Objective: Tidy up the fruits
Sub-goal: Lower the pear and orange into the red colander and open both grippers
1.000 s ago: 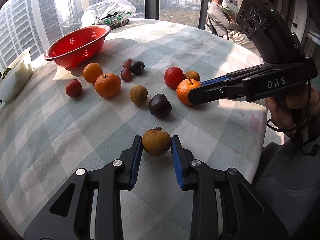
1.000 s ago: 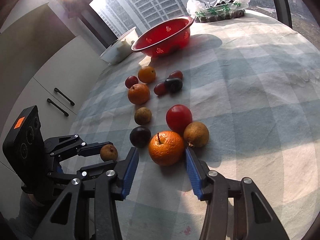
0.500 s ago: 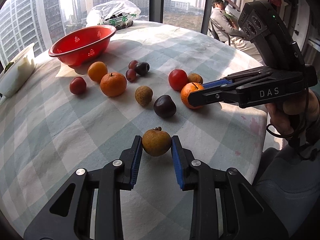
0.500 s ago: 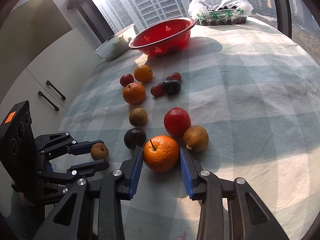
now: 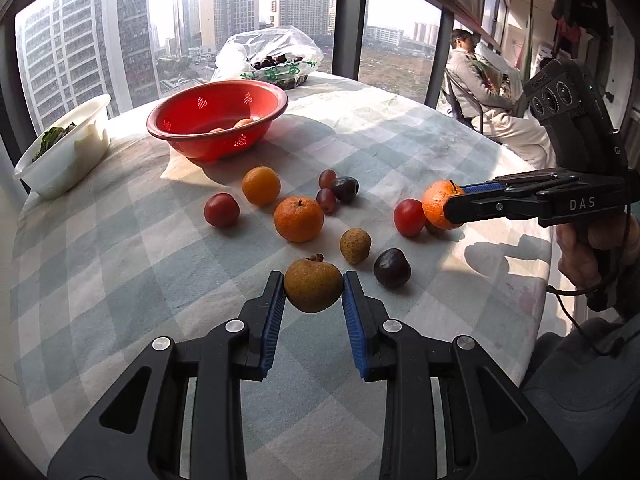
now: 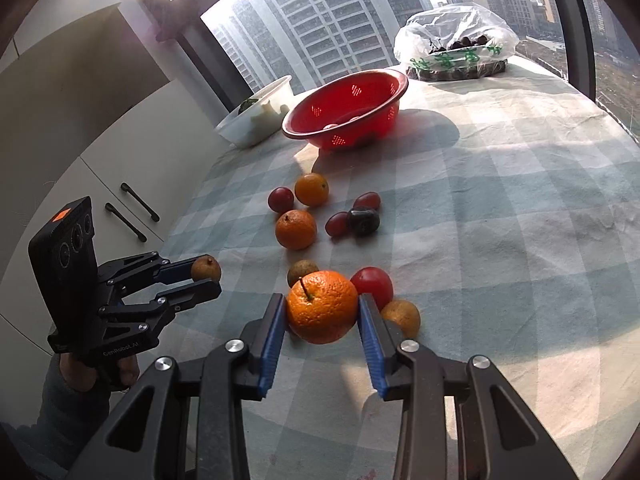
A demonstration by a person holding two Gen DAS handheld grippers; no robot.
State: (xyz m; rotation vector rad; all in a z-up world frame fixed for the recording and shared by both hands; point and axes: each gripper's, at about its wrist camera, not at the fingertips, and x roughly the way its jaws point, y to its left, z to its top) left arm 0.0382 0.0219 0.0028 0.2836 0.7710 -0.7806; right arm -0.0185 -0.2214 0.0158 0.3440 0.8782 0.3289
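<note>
My left gripper [image 5: 313, 286] is shut on a small brown pear-like fruit [image 5: 313, 286] and holds it above the checked tablecloth; it also shows in the right wrist view [image 6: 206, 269]. My right gripper [image 6: 322, 307] is shut on an orange with a stem [image 6: 322, 307], lifted off the cloth; the left wrist view shows it at the right [image 5: 440, 204]. A red colander [image 5: 218, 120] stands at the back with pale fruit inside. Loose fruit lies between: two oranges [image 5: 299, 219], a red tomato [image 5: 409, 217], dark plums [image 5: 392, 268], a brown fruit [image 5: 355, 245].
A white bowl with greens [image 5: 64, 148] stands left of the colander. A plastic bag of dark fruit [image 5: 276, 58] lies behind it. The table's right edge [image 5: 548, 248] is close to my right hand. A person sits beyond the table at the right [image 5: 480, 84].
Both grippers have risen off the cloth with their fruit. The right gripper closed on the orange and lifted it; the left raised the brown fruit and the view now looks into the colander.
</note>
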